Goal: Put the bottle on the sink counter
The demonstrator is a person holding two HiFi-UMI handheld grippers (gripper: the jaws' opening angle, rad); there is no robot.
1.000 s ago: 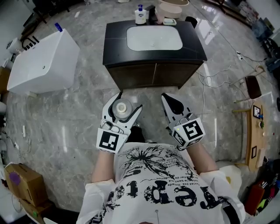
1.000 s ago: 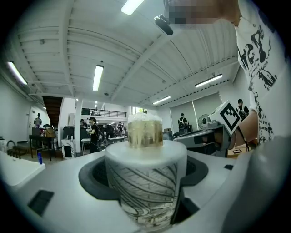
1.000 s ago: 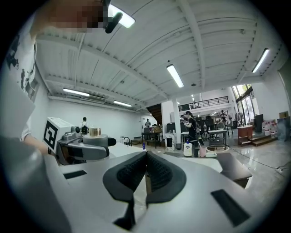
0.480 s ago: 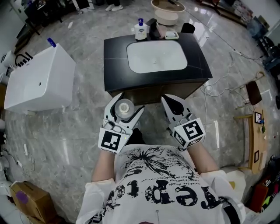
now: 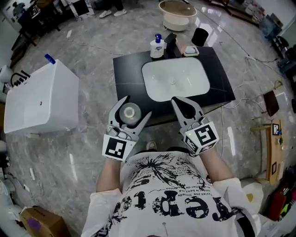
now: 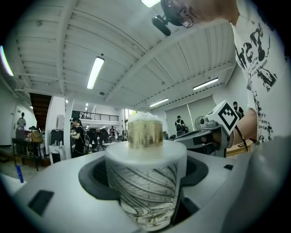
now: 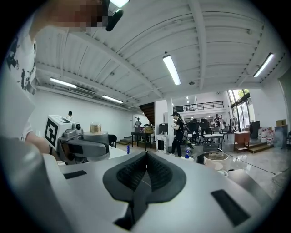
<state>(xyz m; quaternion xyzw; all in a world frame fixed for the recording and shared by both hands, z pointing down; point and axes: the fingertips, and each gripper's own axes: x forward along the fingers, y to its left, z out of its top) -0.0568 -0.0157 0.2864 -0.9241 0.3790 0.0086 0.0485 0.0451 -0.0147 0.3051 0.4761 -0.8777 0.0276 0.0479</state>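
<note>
A white bottle with a gold cap stands upright between the jaws of my left gripper, which is shut on it; in the left gripper view the bottle fills the middle. My right gripper is shut with nothing in it, its dark pads pressed together. Both grippers hang over the near edge of the black sink counter, which has a white basin set into it.
At the counter's back edge stand a pump bottle with a blue top, a dark container and a small dish. A beige basin and a black cup sit behind. A white box stands left.
The counter has come closer and now lies under both grippers. The left gripper still holds the bottle and the right stays shut.
</note>
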